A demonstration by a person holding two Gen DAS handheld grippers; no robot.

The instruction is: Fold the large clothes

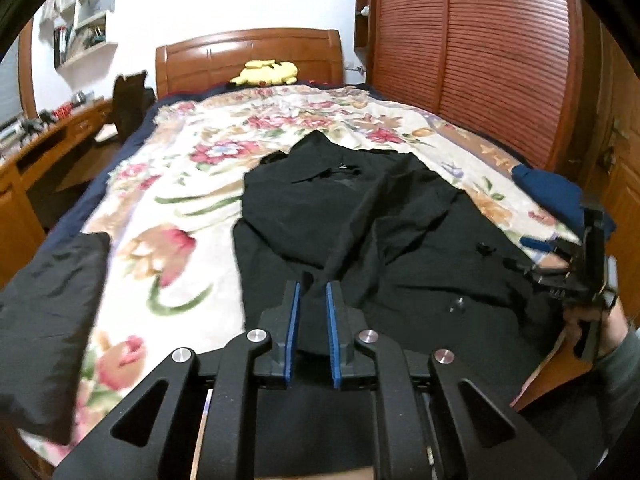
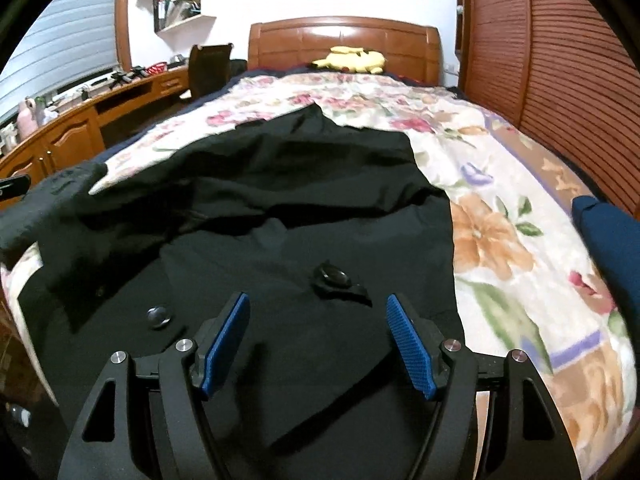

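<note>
Left gripper [image 1: 312, 292]: blue pads drawn close, pinching a fold of the black coat [image 1: 384, 216]; cloth runs between the pads and hangs below them. Right gripper [image 2: 318, 308]: pads stand wide apart, nothing between them, poised over the coat's front panel just behind a black button [image 2: 334, 274].

Coat lies spread on the floral blanket [image 2: 500, 220], collar end far from both grippers, hem end under them. Judged thick and fairly heavy, soft, limp; will sag and drag rather than hold a crease. Best held at hem corners or seam edges, not mid-panel.

Around: folded navy garment [image 2: 608, 248] right of the right gripper, near the coat's edge; may crowd the fold. Dark cloth [image 1: 52, 312] left of the left gripper. Yellow plush toy [image 1: 266, 72] far ahead at the headboard, well clear.
</note>
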